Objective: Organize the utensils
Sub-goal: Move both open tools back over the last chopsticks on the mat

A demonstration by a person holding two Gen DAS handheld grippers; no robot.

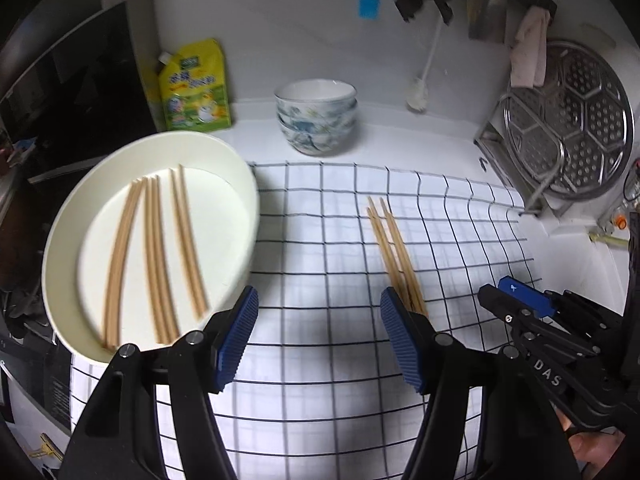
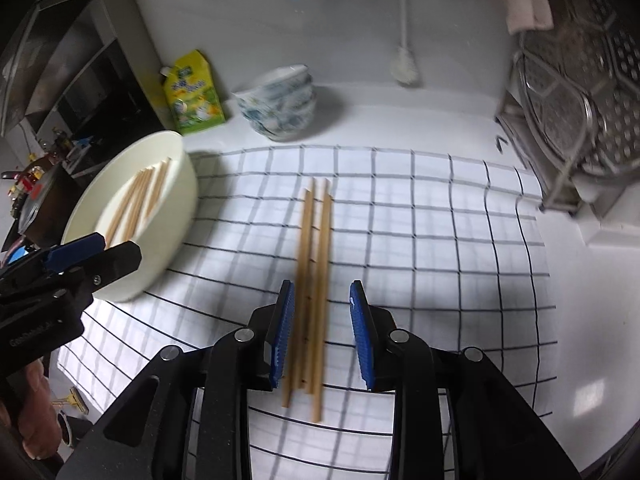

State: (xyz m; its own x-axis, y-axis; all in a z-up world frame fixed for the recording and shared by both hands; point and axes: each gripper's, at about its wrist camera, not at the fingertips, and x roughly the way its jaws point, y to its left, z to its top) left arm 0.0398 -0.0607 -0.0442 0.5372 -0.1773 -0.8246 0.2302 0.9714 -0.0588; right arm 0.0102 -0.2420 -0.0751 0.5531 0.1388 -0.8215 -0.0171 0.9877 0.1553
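Observation:
Several wooden chopsticks (image 2: 312, 280) lie side by side on a white checked cloth (image 2: 420, 240). My right gripper (image 2: 322, 312) is open, low over their near ends, one blue pad on each side. They also show in the left wrist view (image 1: 394, 248). A cream basin (image 1: 240, 184) at the left holds several more chopsticks (image 1: 156, 252); it also shows in the right wrist view (image 2: 176, 208). My left gripper (image 1: 318, 324) is open and empty above the cloth, just right of the basin. The right gripper (image 1: 520, 300) shows at the right of the left wrist view.
Stacked blue-patterned bowls (image 1: 316, 120) stand behind the cloth. A yellow-green refill pouch (image 1: 196, 84) leans on the back wall. A metal rack with a steamer plate (image 1: 568, 120) stands at the right. A white brush (image 1: 420, 92) hangs on the wall.

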